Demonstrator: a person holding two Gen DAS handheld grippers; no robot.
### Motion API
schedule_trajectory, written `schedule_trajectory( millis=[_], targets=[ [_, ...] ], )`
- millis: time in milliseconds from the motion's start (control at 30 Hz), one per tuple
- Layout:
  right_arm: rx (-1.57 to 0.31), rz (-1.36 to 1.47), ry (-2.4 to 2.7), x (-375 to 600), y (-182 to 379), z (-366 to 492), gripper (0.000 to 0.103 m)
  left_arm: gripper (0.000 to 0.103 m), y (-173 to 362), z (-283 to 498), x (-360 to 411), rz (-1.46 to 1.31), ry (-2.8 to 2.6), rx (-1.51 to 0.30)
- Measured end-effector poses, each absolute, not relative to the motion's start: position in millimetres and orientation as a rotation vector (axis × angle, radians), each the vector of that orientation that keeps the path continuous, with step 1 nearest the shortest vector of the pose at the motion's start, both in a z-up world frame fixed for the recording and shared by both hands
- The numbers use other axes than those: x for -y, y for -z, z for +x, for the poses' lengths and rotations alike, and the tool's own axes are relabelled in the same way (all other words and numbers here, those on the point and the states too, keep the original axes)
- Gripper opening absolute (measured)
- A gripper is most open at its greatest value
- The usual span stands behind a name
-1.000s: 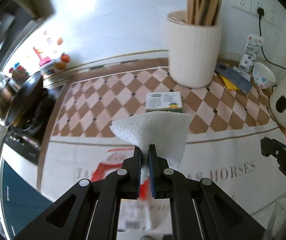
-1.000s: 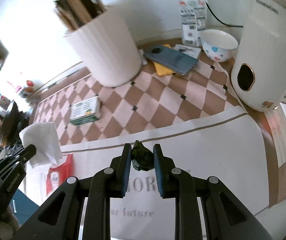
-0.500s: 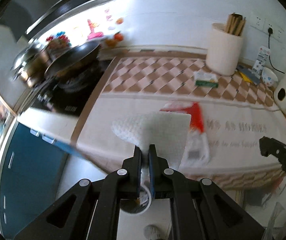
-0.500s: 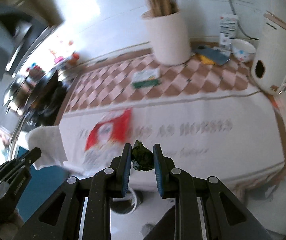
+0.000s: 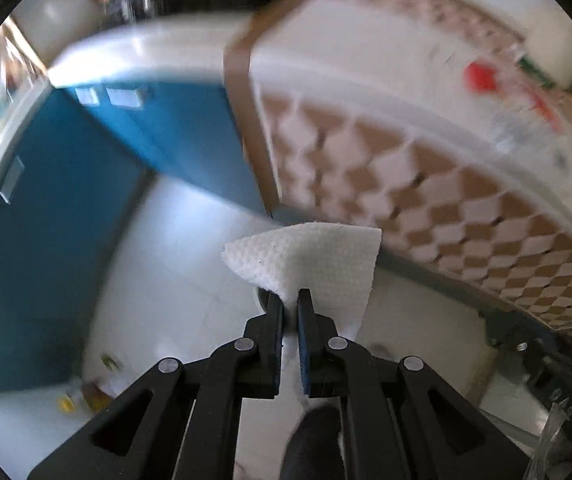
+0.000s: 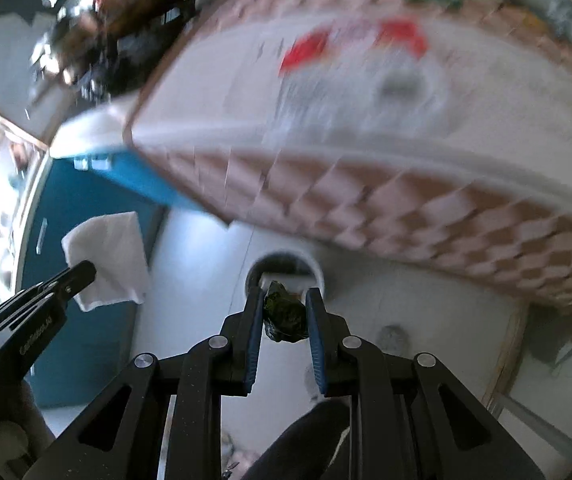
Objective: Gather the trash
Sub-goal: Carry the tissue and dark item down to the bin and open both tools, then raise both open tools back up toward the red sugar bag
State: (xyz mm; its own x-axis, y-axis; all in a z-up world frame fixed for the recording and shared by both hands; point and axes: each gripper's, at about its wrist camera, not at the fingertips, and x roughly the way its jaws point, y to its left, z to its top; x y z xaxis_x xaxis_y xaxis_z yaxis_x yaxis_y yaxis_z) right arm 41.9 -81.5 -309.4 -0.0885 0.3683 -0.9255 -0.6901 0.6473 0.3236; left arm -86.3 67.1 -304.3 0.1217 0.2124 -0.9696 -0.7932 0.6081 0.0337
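The left gripper (image 5: pixel 289 304) has its jaws pinched nearly closed on one white paper towel (image 5: pixel 313 264). The right gripper (image 6: pixel 285 308) has its jaws partly open, clamping one dark green crumpled wrapper (image 6: pixel 284 314). One round bin (image 6: pixel 286 268) sits on the floor at twelve o'clock from the wrapper, below the blurred desk (image 6: pixel 405 208).

White napkin (image 5: pixel 317 264), brown-checked cloth (image 5: pixel 445 200)
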Motion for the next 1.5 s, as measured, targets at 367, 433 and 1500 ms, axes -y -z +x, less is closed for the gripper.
schedule_trajectory(
  millis=[367,433,1500],
  targets=[
    [-1.638,-0.311,-0.925,23,565,4,0.022,0.005,591,-112,-137,-1.075,-0.678,-1.334],
    [-1.657,-0.309,-0.917,14,614,2,0.022,0.005,629,-110,-143,-1.085,-0.673,-1.348],
    [-1.511,-0.648,-0.885,-45,709,-30,0.103,0.100,602,-170,-147,-0.760,-0.967,-1.360]
  ],
)
